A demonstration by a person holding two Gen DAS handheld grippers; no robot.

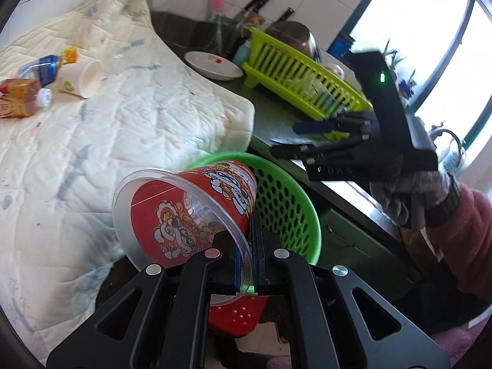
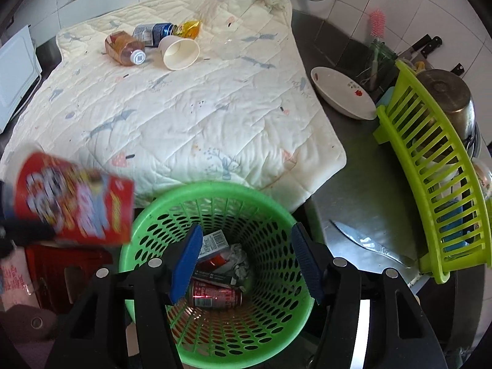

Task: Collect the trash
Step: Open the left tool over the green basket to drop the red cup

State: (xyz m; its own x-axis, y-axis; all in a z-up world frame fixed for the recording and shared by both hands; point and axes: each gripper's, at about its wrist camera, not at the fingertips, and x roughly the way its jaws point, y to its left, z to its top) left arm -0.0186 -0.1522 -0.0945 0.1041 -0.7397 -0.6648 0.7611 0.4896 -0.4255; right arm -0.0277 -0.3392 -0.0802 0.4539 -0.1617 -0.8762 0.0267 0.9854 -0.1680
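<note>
A quilted pad (image 2: 184,117) covers the counter so the remaining trash lies in one cluster at its far end: a paper cup (image 2: 180,53), a tea bottle (image 2: 124,47), a can (image 2: 152,33). The green basket (image 2: 147,215) sits just below the pad's near edge, an easy drop, already holding a red can (image 2: 216,296) and what look like crumpled wrappers, though the mesh shadows blur them. The left gripper (image 1: 247,246) is clamped on the clear rim of the red noodle cup (image 1: 190,212), tilted beside the basket's rim; the right gripper (image 2: 246,264) hangs over the basket, jaws apart, empty.

White bowl (image 2: 341,97) beside rack (image 2: 430,166) (green)
</note>
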